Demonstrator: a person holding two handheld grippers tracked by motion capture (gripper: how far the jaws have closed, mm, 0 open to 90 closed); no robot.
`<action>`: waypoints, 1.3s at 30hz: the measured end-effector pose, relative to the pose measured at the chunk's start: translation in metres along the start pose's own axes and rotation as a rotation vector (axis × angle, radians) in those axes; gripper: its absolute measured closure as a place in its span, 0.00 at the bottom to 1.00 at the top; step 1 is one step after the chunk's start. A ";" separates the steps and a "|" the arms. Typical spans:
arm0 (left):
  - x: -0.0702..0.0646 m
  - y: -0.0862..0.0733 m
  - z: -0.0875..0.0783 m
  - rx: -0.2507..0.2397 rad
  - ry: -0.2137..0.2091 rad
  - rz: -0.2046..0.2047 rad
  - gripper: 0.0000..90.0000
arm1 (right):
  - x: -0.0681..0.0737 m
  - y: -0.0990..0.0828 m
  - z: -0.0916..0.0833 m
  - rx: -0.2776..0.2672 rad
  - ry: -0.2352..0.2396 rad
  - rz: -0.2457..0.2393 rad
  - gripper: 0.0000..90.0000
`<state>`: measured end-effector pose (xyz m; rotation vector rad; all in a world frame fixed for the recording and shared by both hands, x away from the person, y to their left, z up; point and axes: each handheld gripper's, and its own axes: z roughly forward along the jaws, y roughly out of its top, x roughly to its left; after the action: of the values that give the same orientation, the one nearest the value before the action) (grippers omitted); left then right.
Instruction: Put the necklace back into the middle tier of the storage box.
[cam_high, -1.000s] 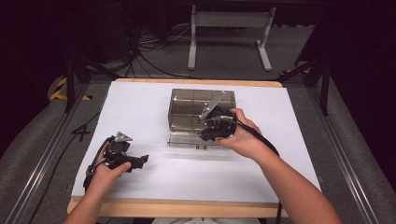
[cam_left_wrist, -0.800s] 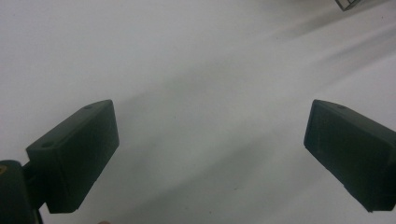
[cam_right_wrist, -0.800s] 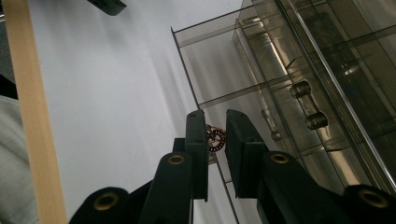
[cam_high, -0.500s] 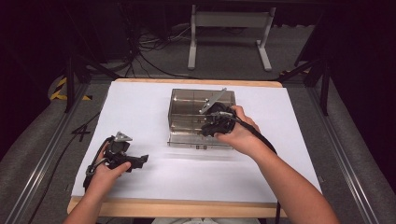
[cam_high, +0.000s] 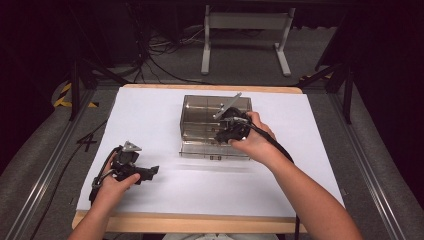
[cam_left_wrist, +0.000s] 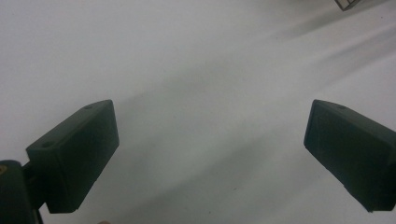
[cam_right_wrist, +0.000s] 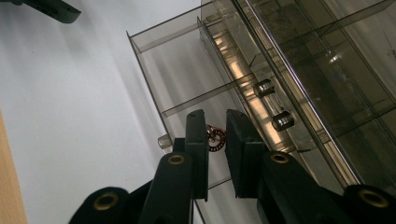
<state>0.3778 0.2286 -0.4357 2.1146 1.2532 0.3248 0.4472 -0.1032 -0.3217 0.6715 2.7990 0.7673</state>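
The right gripper (cam_right_wrist: 215, 123) hovers over the open drawer (cam_right_wrist: 187, 84) of the smoky box (cam_high: 216, 119) at surface centre, fingers nearly together around a small ring (cam_right_wrist: 215, 138), grip uncertain; left gripper (cam_high: 131, 167) rests near-left, fingers wide apart

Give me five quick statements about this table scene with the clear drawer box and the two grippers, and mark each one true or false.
1. The left gripper has its jaws spread wide over bare white paper. True.
2. The right gripper is far from the clear drawer box. False: it reaches over the box's pulled-out drawer.
3. A small reddish ring-shaped part lies in the drawer just past the right gripper's jaws. True.
4. The drawer is pushed fully in. False: it stands pulled out toward the person.
5. The left gripper grips the box. False: it holds nothing and sits well apart from it.
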 end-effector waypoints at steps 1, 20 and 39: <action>0.000 0.000 0.000 -0.001 -0.001 -0.003 0.04 | -0.001 0.000 0.001 0.002 -0.002 0.000 0.88; 0.000 0.000 0.000 -0.001 0.005 -0.002 0.04 | -0.006 -0.006 0.028 0.062 -0.005 0.011 0.88; 0.000 0.000 0.000 -0.001 0.004 -0.002 0.04 | -0.007 -0.010 0.045 0.120 -0.001 0.008 0.88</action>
<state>0.3775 0.2291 -0.4356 2.1131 1.2569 0.3289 0.4622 -0.0943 -0.3653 0.7028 2.8611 0.6039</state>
